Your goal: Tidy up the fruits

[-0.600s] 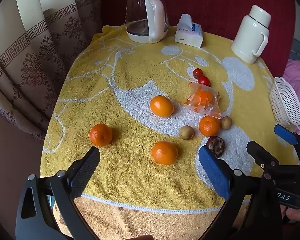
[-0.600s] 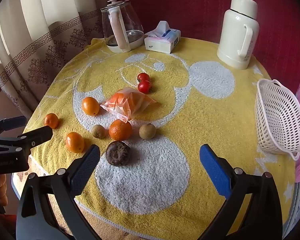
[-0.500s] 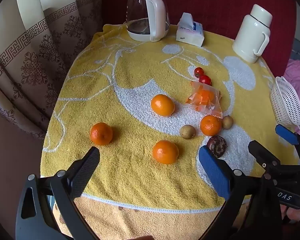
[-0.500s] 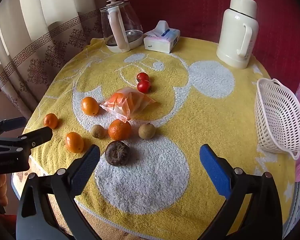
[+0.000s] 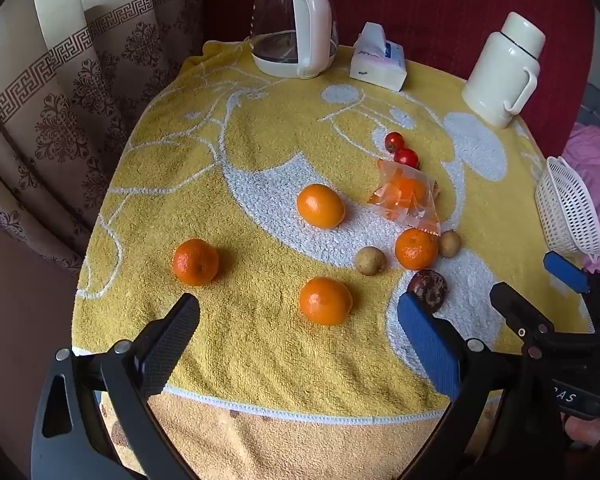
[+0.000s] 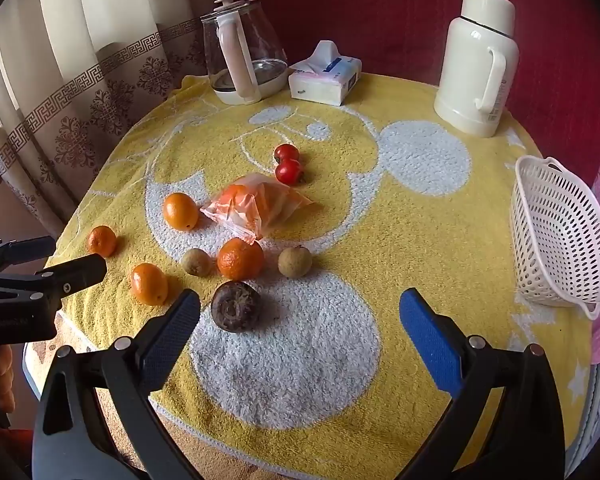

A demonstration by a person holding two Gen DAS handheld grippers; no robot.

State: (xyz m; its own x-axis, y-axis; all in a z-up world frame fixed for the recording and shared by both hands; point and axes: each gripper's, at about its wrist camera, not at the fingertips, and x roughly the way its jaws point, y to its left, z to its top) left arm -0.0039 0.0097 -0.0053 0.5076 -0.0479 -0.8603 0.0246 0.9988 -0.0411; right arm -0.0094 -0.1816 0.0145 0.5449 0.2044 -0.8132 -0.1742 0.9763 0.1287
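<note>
Both grippers wide open over the fruit, nothing held.

Left gripper [image 5: 298, 346] hangs with its jaws spread, touching nothing, and the nearest orange [image 5: 325, 301] sits on the towel [image 5: 260, 360] just beyond and between its fingers [image 5: 168, 344]. Right gripper [image 6: 299, 334] is spread just as wide and empty too, the dark fruit [image 6: 236, 307] lying just past its left finger. Against the frames half a second back, barely a shift: the fruit sits a touch nearer in both views. Further out, another orange [image 6: 240, 259] between two small brown fruits, then the bag [image 6: 256, 206], then two tomatoes [image 6: 289, 164]. The basket [image 6: 560, 236] waits at the right edge, well apart.
</note>
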